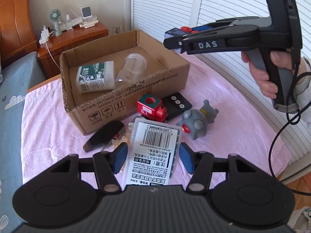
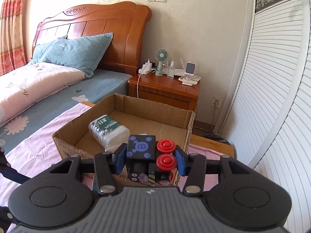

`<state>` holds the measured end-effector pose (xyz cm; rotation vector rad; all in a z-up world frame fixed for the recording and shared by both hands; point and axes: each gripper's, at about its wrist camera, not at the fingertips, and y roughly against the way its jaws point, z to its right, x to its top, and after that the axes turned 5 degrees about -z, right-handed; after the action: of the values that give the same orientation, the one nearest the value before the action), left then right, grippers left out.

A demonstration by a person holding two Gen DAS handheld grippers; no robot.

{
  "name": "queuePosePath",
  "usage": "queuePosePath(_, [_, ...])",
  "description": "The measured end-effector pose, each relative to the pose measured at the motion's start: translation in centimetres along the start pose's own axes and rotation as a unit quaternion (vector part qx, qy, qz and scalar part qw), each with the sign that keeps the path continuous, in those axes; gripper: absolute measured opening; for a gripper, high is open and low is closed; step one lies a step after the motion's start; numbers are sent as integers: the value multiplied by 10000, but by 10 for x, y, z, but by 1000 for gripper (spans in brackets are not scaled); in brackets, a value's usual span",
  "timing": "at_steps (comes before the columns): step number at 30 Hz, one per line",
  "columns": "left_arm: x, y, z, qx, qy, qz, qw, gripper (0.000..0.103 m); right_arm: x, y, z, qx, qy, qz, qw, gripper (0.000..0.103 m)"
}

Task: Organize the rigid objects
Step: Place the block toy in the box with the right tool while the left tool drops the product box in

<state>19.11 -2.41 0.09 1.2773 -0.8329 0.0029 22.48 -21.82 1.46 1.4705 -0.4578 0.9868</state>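
- Pink cotton sheet [image 1: 48, 116] covered the surface, with a blue bedsheet [image 2: 101, 85], an orange wooden headboard [image 2: 93, 21] and a wooden nightstand [image 2: 165, 89] beyond; white slatted doors [image 1: 223, 9] lined the right side.
- An open brown cardboard box [image 1: 124, 97] sat on the pink sheet, holding a white-and-green bottle [image 1: 96, 76] on its side and a clear plastic cup [image 1: 132, 68] tipped over.
- The right gripper [image 2: 149, 158] was clenched on a black toy block with red round buttons [image 2: 147, 153], held above the box's near right corner.
- The left gripper [image 1: 152, 158] was spread apart around a clear flat plastic case with a barcode label [image 1: 153, 151], pads not touching; its long axis ran near to far.
- A red toy train [image 1: 150, 107], a black remote [image 1: 177, 102] and a grey figurine [image 1: 196, 120] lay just beyond.
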Motion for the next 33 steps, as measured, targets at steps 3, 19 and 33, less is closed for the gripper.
queuePosePath(3, [14,-1,-11,179,27,105,9998,58,13,-22,2,-48,-52,-38,10000,55])
queuePosePath(19, [107,-22,-59,574,265,326,9975,58,-6,-32,8,-71,-952,-877,9916,103])
queuePosePath(33, [200,-99,-88,859,562,-13,9947,46,-27,0,11,-333,-1230,-1184,9848,103])
